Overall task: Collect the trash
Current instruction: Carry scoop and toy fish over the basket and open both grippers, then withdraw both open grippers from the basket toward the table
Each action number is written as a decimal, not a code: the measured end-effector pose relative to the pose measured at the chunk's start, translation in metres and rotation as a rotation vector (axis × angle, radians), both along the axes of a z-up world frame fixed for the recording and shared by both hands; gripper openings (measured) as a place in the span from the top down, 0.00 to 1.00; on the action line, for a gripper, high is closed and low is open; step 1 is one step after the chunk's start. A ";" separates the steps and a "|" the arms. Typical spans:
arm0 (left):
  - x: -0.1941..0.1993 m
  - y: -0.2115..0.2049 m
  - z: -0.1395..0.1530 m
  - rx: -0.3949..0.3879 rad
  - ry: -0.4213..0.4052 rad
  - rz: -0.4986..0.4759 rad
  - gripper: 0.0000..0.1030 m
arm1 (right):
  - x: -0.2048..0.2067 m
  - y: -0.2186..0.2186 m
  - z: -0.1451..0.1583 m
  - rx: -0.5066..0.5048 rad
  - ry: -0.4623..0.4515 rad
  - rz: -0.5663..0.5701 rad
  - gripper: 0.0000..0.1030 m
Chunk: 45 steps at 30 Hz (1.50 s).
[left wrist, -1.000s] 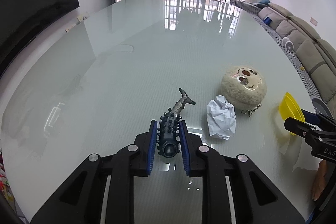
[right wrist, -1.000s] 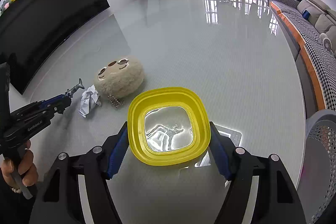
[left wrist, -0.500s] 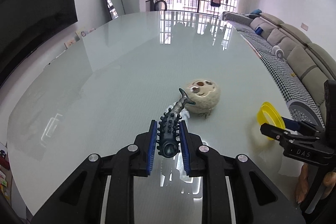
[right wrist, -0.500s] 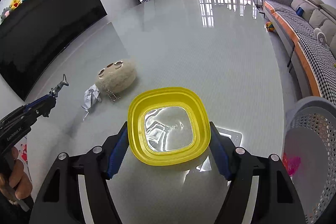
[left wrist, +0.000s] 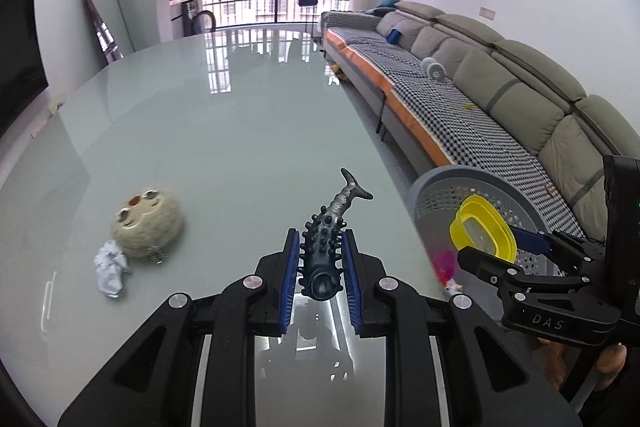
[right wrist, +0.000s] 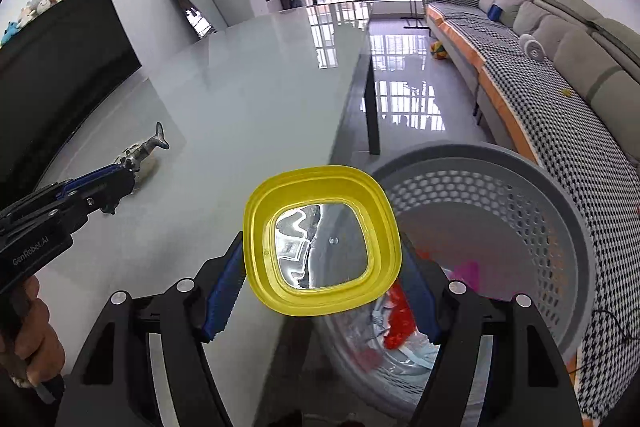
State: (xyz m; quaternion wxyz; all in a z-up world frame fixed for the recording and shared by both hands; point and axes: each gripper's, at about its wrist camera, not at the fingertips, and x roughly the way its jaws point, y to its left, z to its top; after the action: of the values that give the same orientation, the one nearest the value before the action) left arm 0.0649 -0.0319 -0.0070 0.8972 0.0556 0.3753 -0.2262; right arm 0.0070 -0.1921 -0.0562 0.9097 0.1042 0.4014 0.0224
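My left gripper (left wrist: 321, 267) is shut on a dark spiky rubber fish (left wrist: 327, 243) and holds it above the glass table (left wrist: 224, 131) near its right edge. My right gripper (right wrist: 320, 267) is shut on a yellow plastic container (right wrist: 322, 239) and holds it over the table edge beside the grey perforated basket (right wrist: 520, 211). That container (left wrist: 482, 233) and basket (left wrist: 440, 191) also show in the left wrist view. A crumpled white paper ball (left wrist: 110, 267) lies on the table next to a round beige plush head (left wrist: 146, 221). The basket holds red and pink scraps (right wrist: 400, 323).
A grey sofa with a checked cover (left wrist: 480, 115) runs along the right wall. A dark screen (right wrist: 68, 67) stands left of the table. A mirror (left wrist: 106, 15) leans on the far wall. The table leg (right wrist: 372, 107) stands by the basket.
Both grippers have swung right toward the basket, each with its object still held. The basket has come into view. The plush head and paper ball now lie to the left.
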 end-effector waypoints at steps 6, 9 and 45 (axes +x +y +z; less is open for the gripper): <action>-0.009 -0.056 -0.008 -0.001 0.010 -0.078 0.79 | -0.025 -0.054 -0.008 -0.005 0.015 -0.104 0.33; -0.011 -0.077 -0.015 0.006 0.028 -0.101 0.79 | -0.037 -0.073 -0.013 -0.021 0.023 -0.146 0.33; -0.033 -0.156 -0.041 0.085 0.083 -0.149 0.52 | -0.062 -0.141 -0.036 0.057 0.028 -0.223 0.26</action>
State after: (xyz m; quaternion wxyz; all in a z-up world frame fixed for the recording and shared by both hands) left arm 0.0322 -0.1874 -0.0482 0.8584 0.1122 0.4161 -0.2783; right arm -0.0547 -0.3327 -0.0924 0.8975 0.1743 0.3993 -0.0688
